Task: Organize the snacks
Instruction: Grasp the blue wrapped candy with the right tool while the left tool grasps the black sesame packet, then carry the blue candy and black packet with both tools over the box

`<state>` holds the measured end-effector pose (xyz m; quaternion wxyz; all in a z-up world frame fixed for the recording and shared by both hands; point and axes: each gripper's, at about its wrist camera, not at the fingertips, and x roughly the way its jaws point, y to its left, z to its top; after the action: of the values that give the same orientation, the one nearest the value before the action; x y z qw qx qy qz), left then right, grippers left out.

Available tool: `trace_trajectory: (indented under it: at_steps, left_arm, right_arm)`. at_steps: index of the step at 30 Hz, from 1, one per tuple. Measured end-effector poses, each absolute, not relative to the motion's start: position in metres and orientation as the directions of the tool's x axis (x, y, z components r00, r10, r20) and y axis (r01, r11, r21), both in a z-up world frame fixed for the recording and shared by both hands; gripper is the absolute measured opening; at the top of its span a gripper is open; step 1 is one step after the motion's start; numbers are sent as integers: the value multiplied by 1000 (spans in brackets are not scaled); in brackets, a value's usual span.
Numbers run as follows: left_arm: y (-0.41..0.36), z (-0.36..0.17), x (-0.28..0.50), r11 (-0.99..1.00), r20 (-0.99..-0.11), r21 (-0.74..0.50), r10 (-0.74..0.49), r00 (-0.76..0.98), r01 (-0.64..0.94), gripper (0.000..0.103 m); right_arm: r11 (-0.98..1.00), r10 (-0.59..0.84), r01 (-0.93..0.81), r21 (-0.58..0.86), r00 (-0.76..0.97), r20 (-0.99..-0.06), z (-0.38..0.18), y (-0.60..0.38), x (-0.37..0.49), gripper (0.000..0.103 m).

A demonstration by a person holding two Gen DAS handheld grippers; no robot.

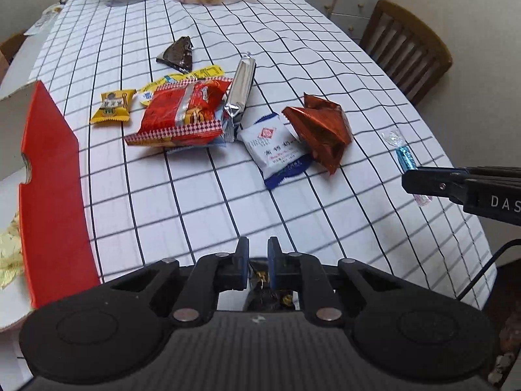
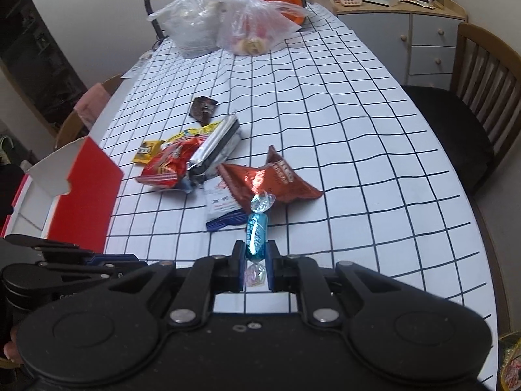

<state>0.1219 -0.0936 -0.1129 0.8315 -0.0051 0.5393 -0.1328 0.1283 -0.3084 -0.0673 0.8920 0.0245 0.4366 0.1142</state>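
**Over the checked bench: two sweets gripped, box lying open**

At nine o'clock in the left wrist view lies an open box point(image 1: 49, 176), red outside and white inside, its flap raised; a gold-wrapped sweet point(image 1: 9, 254) rests inside it at the lower left edge. At twelve o'clock on the bench point(image 1: 202, 202), which wears a white cloth with dark grid lines, stand two clear plastic bags point(image 2: 228, 22); the one on the right holds pale round items, the other's contents cannot be made out.

In the right wrist view the right gripper point(image 2: 256, 254) has its jaws clenched on a blue candy point(image 2: 257, 236), a shiny foil piece with clear twisted ends, pointing toward twelve o'clock, lifted off the cloth. The left gripper point(image 1: 259, 260) has its jaws clenched too, on a small dark wrapper with gold flecks point(image 1: 263, 288), mostly hidden behind the fingers.

Loose snacks lie in a heap at the middle of the bench: a red packet point(image 1: 182, 114) with a silver stick pack point(image 1: 241, 88) leaning on it at two o'clock, a small yellow sachet point(image 1: 112, 106) at nine o'clock of the red packet, a dark triangular wrapper point(image 1: 177, 53) toward twelve, a white and blue sachet point(image 1: 280, 150) and a crumpled copper-brown bag point(image 1: 320, 127) touching it at three o'clock.
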Motion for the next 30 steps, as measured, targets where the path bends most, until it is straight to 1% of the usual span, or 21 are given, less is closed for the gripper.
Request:
trace_trajectory:
  at_steps: [3, 4, 5, 6, 8, 9, 14, 16, 18, 20, 22, 26, 30]
  left_arm:
    - [-94, -114, 116, 960, -905, -145, -227, 359, 241, 14]
    - [-96, -117, 115, 959, -910, -143, -224, 348, 245, 19]
    - [-97, -119, 115, 960, -914, -140, -220, 340, 244, 28]
    - [-98, -121, 113, 960, -917, -138, -217, 334, 245, 33]
    - [-103, -126, 111, 956, -922, -136, -218, 321, 258, 62]
    - [-107, -129, 109, 955, -924, -128, -213, 318, 267, 66]
    - [-127, -148, 107, 948, -943, -51, -150, 298, 315, 66]
    - [-130, -155, 106, 947, -949, -44, -139, 282, 318, 65]
    - [-131, -158, 105, 946, -951, -41, -136, 279, 322, 57]
    - [-131, -160, 105, 946, -953, -34, -128, 275, 322, 44]
    - [-130, -161, 106, 949, -953, -28, -120, 277, 315, 38]
    - [-124, -161, 106, 958, -949, -41, -126, 287, 285, 34]
    - [-117, -155, 106, 967, -945, -60, -135, 297, 248, 33]
  right_arm:
    - [970, 236, -185, 156, 582, -778, -69, -309, 124, 11]
    - [970, 239, -185, 160, 580, -779, -70, -308, 122, 11]
    - [969, 242, -184, 164, 576, -781, -72, -309, 120, 11]
    - [969, 244, -183, 168, 573, -783, -73, -309, 119, 11]
    - [967, 250, -182, 177, 567, -785, -75, -309, 116, 11]
    - [967, 253, -183, 180, 564, -786, -76, -309, 114, 11]
    - [968, 248, -176, 179, 556, -794, -81, -310, 109, 11]
    - [967, 250, -176, 183, 552, -795, -83, -311, 108, 11]
    - [968, 250, -175, 183, 551, -796, -84, -311, 106, 11]
    - [967, 251, -173, 185, 549, -797, -84, -312, 105, 11]
    - [967, 250, -173, 184, 549, -797, -84, -312, 105, 11]
    - [967, 253, -177, 185, 549, -797, -84, -312, 106, 11]
    - [965, 259, -189, 183, 550, -794, -79, -307, 106, 10]
